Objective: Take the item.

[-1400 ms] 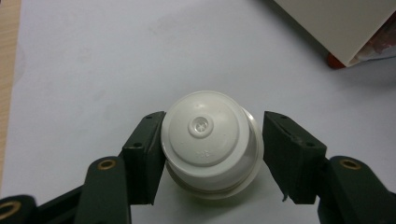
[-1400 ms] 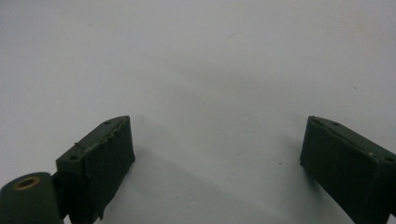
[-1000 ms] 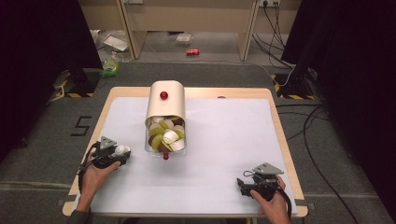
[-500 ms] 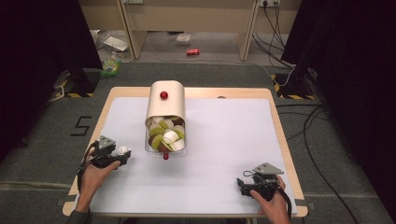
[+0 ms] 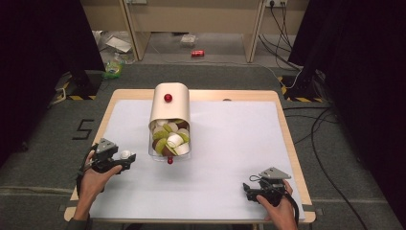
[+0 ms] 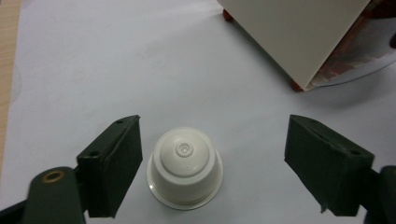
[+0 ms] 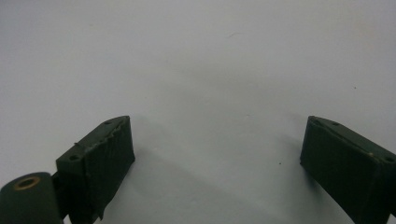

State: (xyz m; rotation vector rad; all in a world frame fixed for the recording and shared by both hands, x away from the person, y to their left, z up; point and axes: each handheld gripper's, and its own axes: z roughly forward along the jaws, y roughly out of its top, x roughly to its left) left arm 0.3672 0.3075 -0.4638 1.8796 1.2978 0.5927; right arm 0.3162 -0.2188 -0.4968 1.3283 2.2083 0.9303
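Item: left gripper (image 6: 212, 163), jaws just opened wide, white capsule (image 6: 185, 166) standing free between them at lower centre, close to one pad. Right gripper (image 7: 217, 158) wide, empty. We judge release done; next, back away without tipping it, toward the capsule box (image 5: 170, 117).

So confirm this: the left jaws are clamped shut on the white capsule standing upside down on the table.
Not clamped. The left gripper has just been opening: in the left gripper view its jaws stand apart from the white capsule, which does stand upside down on the table between them.
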